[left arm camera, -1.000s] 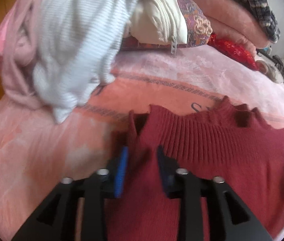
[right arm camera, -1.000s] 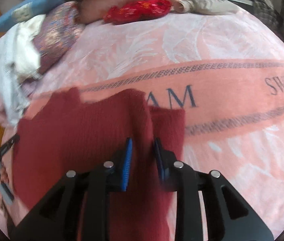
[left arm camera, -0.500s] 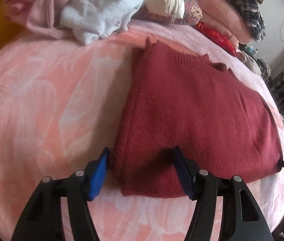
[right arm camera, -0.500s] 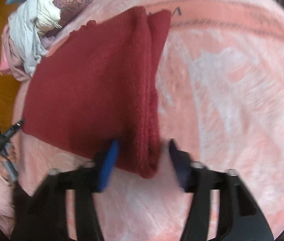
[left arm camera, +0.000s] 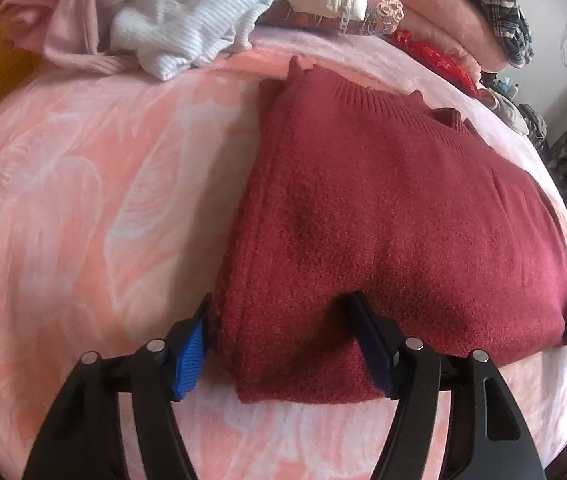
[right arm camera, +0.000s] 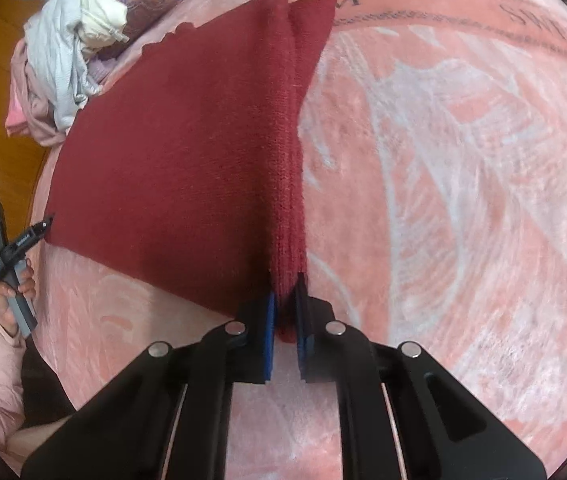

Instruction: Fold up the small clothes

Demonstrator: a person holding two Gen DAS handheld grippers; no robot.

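The right claw (right arm camera: 285,320) is clenched on the near right corner of the red sweater (right arm camera: 187,152), its blue pads pressed against a stacked edge of several knit layers. The left claw (left arm camera: 279,344) stands wide, one pad on either side of the near left corner of the same sweater (left arm camera: 383,220); the cloth bulges between the pads and touches them, but the gap looks too broad for a firm pinch, though from this angle I cannot be sure it has no hold at all.

The main risk comes from that mismatch. If the right claw lifts or pulls while the left corner is loose, the stacked layers could slide apart and the fold skew, the thick edge fanning open. The knit is soft and heavy, so a lifted corner would likely sag and drag the rest. A shallow bite on the right could also catch only the upper layers and leave the lowest on the blanket.

The sweater lies straight ahead of both claws on the pink blanket (left arm camera: 83,200), folded to a thick rectangle with its ribbed hem at the far end. Beyond it and to the left sits a heap of unfolded clothes (left arm camera: 187,12).
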